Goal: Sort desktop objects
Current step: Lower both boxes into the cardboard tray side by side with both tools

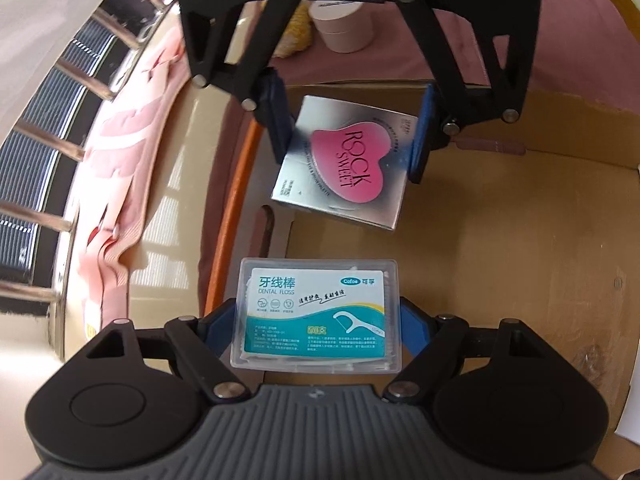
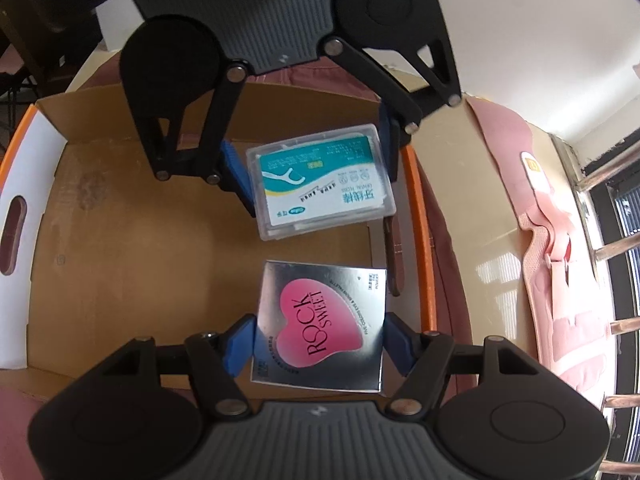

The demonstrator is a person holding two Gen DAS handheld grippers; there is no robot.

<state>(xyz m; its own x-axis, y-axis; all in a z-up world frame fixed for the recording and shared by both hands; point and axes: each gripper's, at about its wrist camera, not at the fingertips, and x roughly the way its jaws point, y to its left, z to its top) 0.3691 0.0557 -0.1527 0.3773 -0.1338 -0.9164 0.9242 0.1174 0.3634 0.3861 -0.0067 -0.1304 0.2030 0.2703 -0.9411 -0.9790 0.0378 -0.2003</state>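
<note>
Left wrist view showed the left gripper point(image 1: 316, 320) pointing steeply down, its blue pads pressed on the two short sides of a clear rectangular plastic dental floss box with a teal and white label point(image 1: 316, 312). The box's long axis ran across the jaws, side to side, with its printed face turned toward the camera and the title along the far edge. Beyond it, the right gripper point(image 1: 348, 132) came in from the opposite side, clamped on a flat square silver box with a pink heart reading "ROCK SWEET" point(image 1: 344, 164), which sat tilted, one corner lowest. Both boxes hung above the bare floor of an open brown cardboard box with an orange-edged rim point(image 1: 500, 240). A pale pink round jar point(image 1: 344, 28) stood beyond the carton on a dusty pink cloth point(image 1: 580, 20).
</note>
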